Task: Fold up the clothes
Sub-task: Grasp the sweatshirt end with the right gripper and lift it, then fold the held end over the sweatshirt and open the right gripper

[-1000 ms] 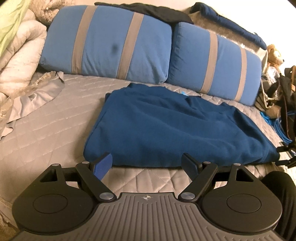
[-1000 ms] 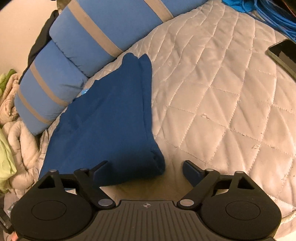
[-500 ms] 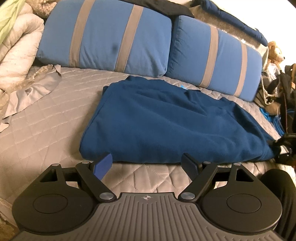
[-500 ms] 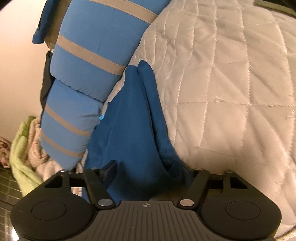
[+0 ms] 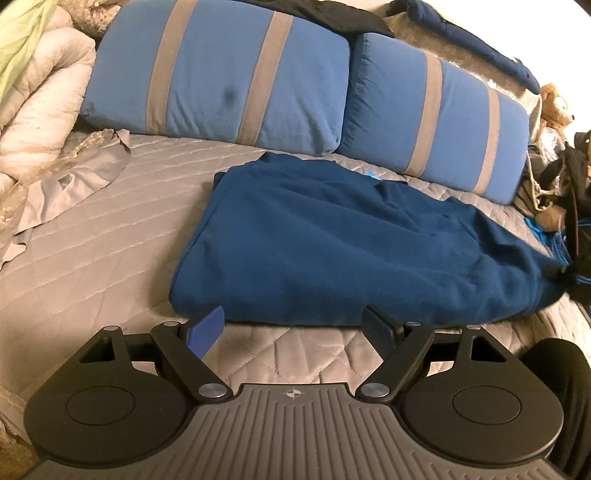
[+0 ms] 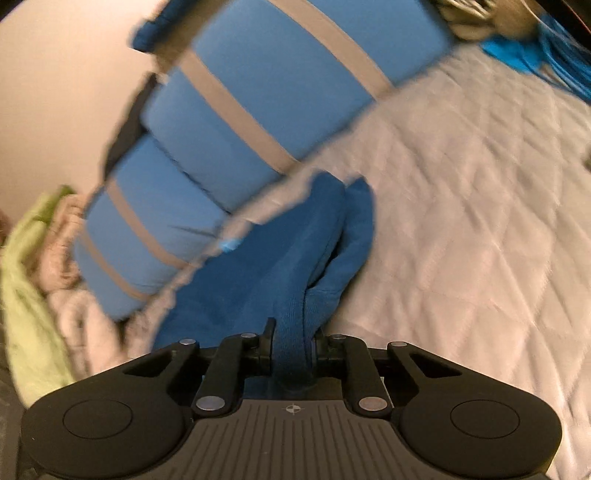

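At the far left of the left wrist view, a rolled pale comforter [image 5: 40, 99] is heaped with a green cloth [image 5: 22, 33] over it, and a loose grey sheet [image 5: 74, 184] spills onto the quilted bed [image 5: 92, 251]. Two blue pillows with grey stripes [image 5: 221, 77] lean along the back of the bed, with a dark garment [image 5: 347, 18] draped on top of them.

The task's thing, a dark blue garment [image 5: 332, 251], lies folded flat in the middle of the bed, just in front of the pillows. Its left edge is a neat fold, while its right end tapers into a gathered point that lifts off the bed toward the right edge of the view.

The left claw [image 5: 293, 326] hovers above the near edge of the garment with its fingers spread wide and nothing between them; the pads [image 5: 207, 328] sit just short of the fabric. At the far right are a plush bear [image 5: 554, 107], dark straps and a tangle of blue cords [image 5: 546, 236].

In the right wrist view, which is blurred, the pillows [image 6: 229, 140] run diagonally on the left and bare quilted bed [image 6: 480, 221] fills the right. The right claw [image 6: 293, 347] is closing, and its fingers already pinch a bunched corner of the dark blue garment [image 6: 295, 258], which stretches away from the claw toward the pillows in taut ridges.
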A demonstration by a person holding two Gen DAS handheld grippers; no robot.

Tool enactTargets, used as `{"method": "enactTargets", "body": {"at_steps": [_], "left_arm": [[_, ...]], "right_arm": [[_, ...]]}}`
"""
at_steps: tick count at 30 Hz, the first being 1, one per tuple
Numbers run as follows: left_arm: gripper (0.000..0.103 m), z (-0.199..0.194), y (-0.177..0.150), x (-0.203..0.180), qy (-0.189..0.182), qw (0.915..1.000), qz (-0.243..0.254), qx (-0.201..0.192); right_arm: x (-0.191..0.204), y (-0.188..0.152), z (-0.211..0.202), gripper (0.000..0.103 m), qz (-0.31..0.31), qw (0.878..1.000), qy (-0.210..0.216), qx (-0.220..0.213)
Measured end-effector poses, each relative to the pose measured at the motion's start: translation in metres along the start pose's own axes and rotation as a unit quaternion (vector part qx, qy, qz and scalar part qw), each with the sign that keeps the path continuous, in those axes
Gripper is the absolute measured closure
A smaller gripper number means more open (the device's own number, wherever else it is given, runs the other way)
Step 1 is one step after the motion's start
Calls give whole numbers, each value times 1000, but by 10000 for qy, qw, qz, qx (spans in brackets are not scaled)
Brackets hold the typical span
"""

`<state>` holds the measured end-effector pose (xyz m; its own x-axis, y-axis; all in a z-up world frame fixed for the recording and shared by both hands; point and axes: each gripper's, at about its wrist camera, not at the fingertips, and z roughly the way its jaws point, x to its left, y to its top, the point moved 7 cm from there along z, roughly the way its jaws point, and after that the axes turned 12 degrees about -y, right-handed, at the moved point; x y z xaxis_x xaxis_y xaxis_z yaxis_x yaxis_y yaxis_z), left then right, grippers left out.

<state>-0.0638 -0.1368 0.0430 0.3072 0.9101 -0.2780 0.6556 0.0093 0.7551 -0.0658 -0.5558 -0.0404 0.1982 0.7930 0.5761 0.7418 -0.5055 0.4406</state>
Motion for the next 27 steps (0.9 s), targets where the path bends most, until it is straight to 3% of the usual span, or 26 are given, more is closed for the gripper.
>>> {"method": "enactTargets", "body": {"at_steps": [3,5,9,14,18,22,25,27], "left_arm": [[21,-3,2,-1,-123,9999,5,-2],[21,-8,4,-5,-407,9991,73,-91],[21,-17,3,-10,-592,9980,221,2],[21,-30,4,-5,-643,9975,295,19],[21,-40,7,10,-496,9982,346,-55],[21,-53,9,34,-116,9995,281,-79],[21,-63,7,56,149,9997,74,-164],[21,-68,4,71,308,9993,-118,-202]], "right_arm": [[-12,-11,10,85,159,9997,-187,87],[-15,-14,12,85,198,9994,-260,93],[1,-7,3,85,-94,9991,-417,-76],[51,11,-8,85,-799,9935,-604,-539],[122,18,-14,85,-1676,9787,-655,-992],[222,3,-11,85,-2855,9480,-415,-1345],[315,-46,13,85,-4012,9037,-73,-1490],[356,-92,41,85,-4628,8760,82,-1353]]}}
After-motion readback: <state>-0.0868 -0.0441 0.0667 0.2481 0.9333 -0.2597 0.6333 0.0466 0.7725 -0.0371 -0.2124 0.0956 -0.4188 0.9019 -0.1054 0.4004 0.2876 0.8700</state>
